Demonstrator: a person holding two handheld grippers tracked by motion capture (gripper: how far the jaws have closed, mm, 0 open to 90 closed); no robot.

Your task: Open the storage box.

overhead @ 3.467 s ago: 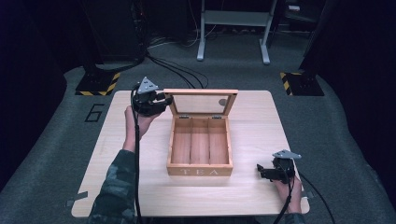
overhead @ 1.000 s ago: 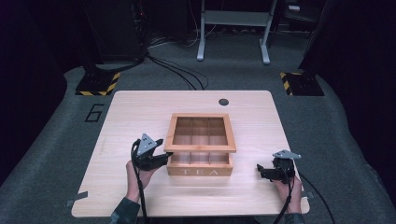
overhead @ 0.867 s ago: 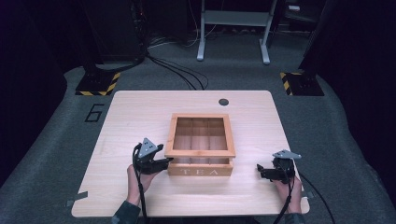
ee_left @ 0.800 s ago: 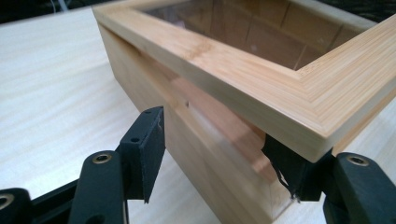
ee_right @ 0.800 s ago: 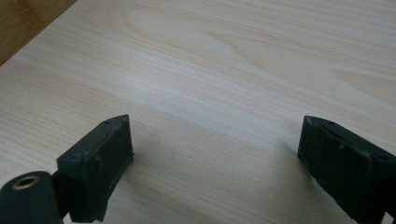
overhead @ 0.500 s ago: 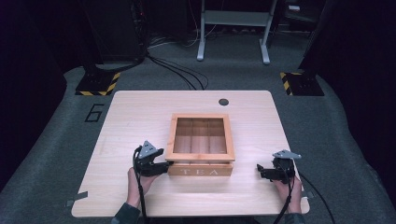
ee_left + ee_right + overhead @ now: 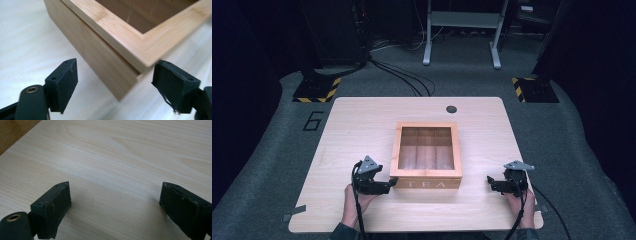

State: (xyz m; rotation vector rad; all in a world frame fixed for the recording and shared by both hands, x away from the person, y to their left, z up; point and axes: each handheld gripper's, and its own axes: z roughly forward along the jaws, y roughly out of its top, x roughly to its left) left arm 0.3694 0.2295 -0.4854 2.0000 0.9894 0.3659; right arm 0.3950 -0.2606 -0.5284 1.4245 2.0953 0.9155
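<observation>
lid's down now and the left gripper (image 7: 388, 184) at the tea box's (image 7: 427, 182) 7 o'clock corner has just spread its fingers (image 7: 63, 83) off it, so closing looks done.

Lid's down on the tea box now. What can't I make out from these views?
- Tea box hinges: far side, hidden in the high view.
- Compartment contents: too small and dim through the lid.
- Left tongs view: box cut off by the top edge.
- Right tongs view: box corner blurred, cropped.

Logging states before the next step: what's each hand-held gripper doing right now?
Left hand-held gripper: open, jaws just been opening, either side of the tea box corner, not pressing.
Right hand-held gripper: open, holding nothing.
</observation>
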